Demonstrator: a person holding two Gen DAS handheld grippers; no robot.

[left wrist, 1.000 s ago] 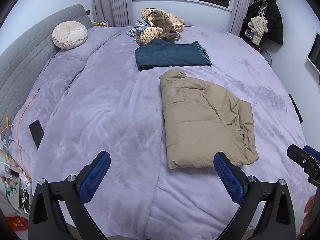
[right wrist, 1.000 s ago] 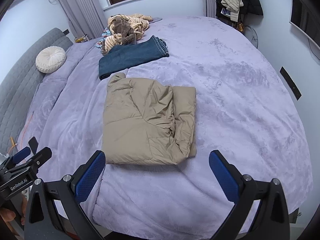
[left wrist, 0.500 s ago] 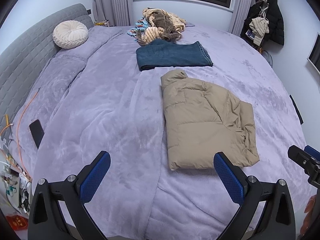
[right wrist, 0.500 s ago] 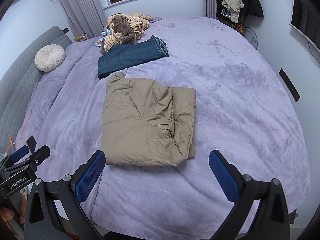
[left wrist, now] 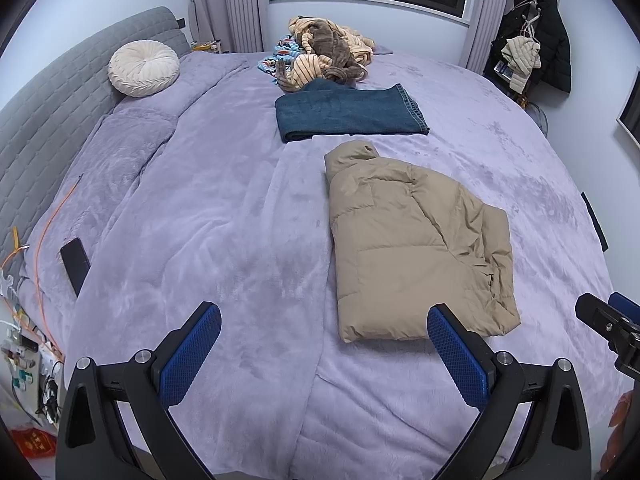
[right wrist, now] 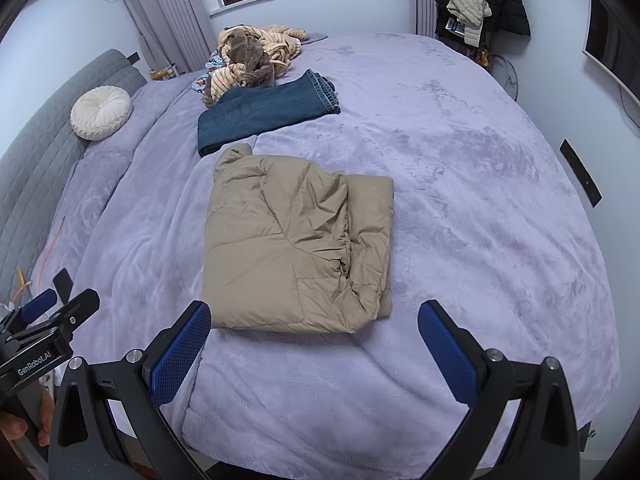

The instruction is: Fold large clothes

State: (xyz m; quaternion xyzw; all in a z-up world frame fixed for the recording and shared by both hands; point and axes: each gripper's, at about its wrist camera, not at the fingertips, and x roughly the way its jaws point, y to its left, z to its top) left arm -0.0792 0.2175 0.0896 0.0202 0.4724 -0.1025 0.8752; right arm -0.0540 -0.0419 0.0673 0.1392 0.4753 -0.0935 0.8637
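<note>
A tan puffer jacket (left wrist: 416,240) (right wrist: 296,240) lies folded into a rough rectangle on the lavender bed cover (left wrist: 224,224) (right wrist: 472,208). My left gripper (left wrist: 324,326) hangs open above the near edge of the bed, with the jacket ahead and to its right. My right gripper (right wrist: 314,322) is open too, just short of the jacket's near hem. Nothing sits between either pair of blue pads. Folded blue jeans (left wrist: 348,114) (right wrist: 268,108) lie beyond the jacket's collar.
A heap of striped and brown clothes (left wrist: 324,56) (right wrist: 252,56) sits at the far end under the window. A round cream cushion (left wrist: 144,68) (right wrist: 101,112) leans on the grey headboard. A dark phone (left wrist: 75,262) lies at the bed's left edge. Coats (left wrist: 532,40) hang in the right corner.
Both grippers stay open and nearly still; the views shift only slightly, as if drawn back a little. The jacket has not moved.
</note>
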